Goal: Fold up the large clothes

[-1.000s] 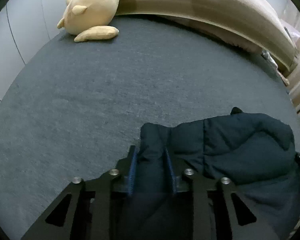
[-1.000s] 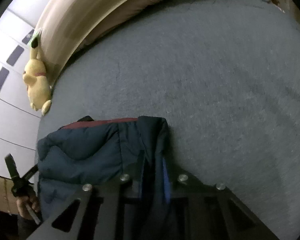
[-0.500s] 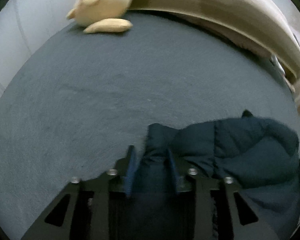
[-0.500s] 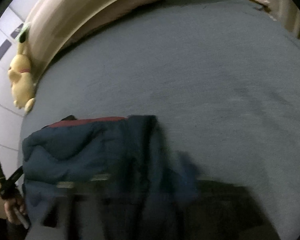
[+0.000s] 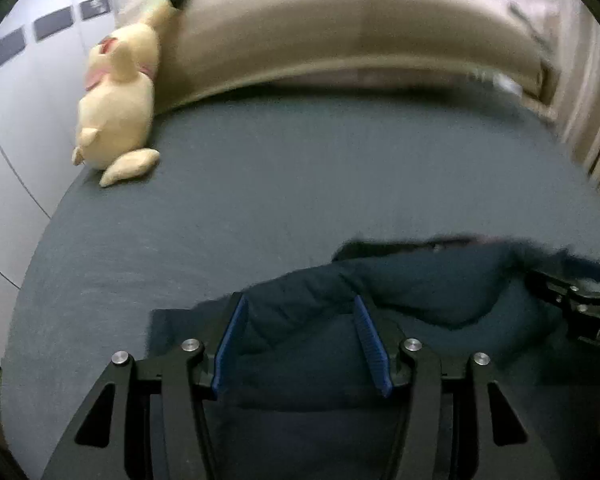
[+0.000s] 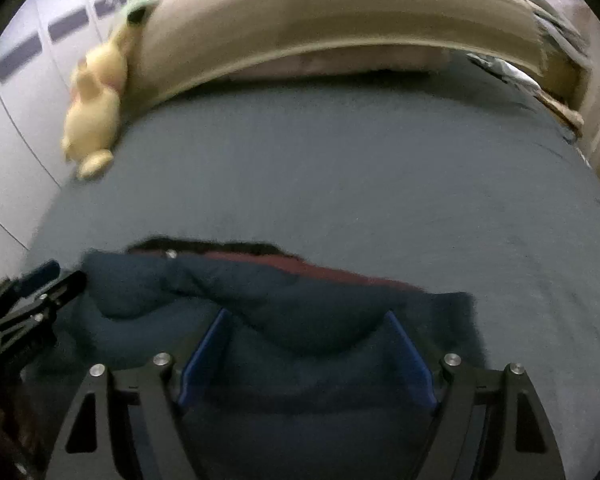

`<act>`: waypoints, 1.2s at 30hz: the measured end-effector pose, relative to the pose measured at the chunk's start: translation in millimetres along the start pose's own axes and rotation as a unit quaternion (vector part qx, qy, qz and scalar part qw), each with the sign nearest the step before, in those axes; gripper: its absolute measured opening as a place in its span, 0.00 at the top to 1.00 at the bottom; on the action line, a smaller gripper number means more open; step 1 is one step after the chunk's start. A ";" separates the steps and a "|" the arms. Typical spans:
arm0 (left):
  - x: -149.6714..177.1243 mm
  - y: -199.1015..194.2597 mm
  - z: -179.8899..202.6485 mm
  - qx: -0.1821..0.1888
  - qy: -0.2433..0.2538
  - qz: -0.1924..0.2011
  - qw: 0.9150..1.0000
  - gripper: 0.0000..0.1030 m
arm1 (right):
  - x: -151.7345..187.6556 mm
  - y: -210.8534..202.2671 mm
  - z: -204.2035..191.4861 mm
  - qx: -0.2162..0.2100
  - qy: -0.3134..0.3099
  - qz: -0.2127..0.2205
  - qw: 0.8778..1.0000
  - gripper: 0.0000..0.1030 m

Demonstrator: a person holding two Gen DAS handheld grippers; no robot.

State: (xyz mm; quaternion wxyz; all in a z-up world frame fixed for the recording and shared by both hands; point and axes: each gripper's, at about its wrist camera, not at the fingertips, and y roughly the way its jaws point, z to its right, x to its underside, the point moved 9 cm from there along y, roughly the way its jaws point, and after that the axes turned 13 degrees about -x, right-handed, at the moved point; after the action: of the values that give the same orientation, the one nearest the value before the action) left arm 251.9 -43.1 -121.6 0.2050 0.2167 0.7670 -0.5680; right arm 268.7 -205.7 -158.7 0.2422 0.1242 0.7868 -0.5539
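Jacket: one dark navy padded jacket (image 5: 420, 292) lies folded on the near part of the grey bed (image 5: 300, 184), bunched into a thick band right under both my grippers; in the right wrist view a dark red lining strip (image 6: 320, 270) shows along its far edge.
Jacket axis: its long side runs left to right across the bed, roughly parallel to the headboard; which end is collar or hem I cannot tell.
My left gripper (image 5: 300, 344): one, jaws opening, about half spread; the jacket's puffy fold sits between the blue pads (image 5: 230, 340), and I cannot tell for sure that they no longer touch the cloth.
My right gripper (image 6: 308, 356): one, jaws spread wide, jacket fabric below and between the blue pads (image 6: 204, 350) without being squeezed.
Each other's view: my right gripper shows at the right edge of the left wrist view, my left at the left edge of the right one, both just beside the jacket's ends.
Around: one yellow plush toy (image 5: 118, 100) at the far left, leaning on the one beige headboard (image 5: 340, 32); pale wardrobe doors (image 5: 28, 80) to the left; some blurred clutter at the far right.
In the way: nothing lies on the bed between jacket and headboard.
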 end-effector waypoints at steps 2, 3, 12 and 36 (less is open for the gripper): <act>0.8 13.5 5.4 -0.016 0.005 -0.010 1.000 0.45 | 4.0 24.9 0.5 0.017 -0.005 -0.006 1.000 0.20; 1.5 19.4 6.0 -0.020 0.005 -0.016 1.000 0.43 | 7.5 31.7 0.5 0.019 -0.002 -0.008 1.000 0.16; 5.9 27.9 10.3 -0.065 0.029 -0.012 0.997 0.43 | 9.1 59.9 -0.4 0.044 0.019 -0.023 0.999 0.02; 187.6 -115.8 -27.8 -0.080 -0.027 0.075 0.994 0.33 | 210.7 -79.7 -32.8 0.075 -0.023 0.103 0.992 0.00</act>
State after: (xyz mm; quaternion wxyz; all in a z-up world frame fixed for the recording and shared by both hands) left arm 30.3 -28.0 -128.7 0.2844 0.2413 0.7855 -0.4939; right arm 44.3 -218.8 -194.6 0.3066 0.2097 0.7201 -0.5860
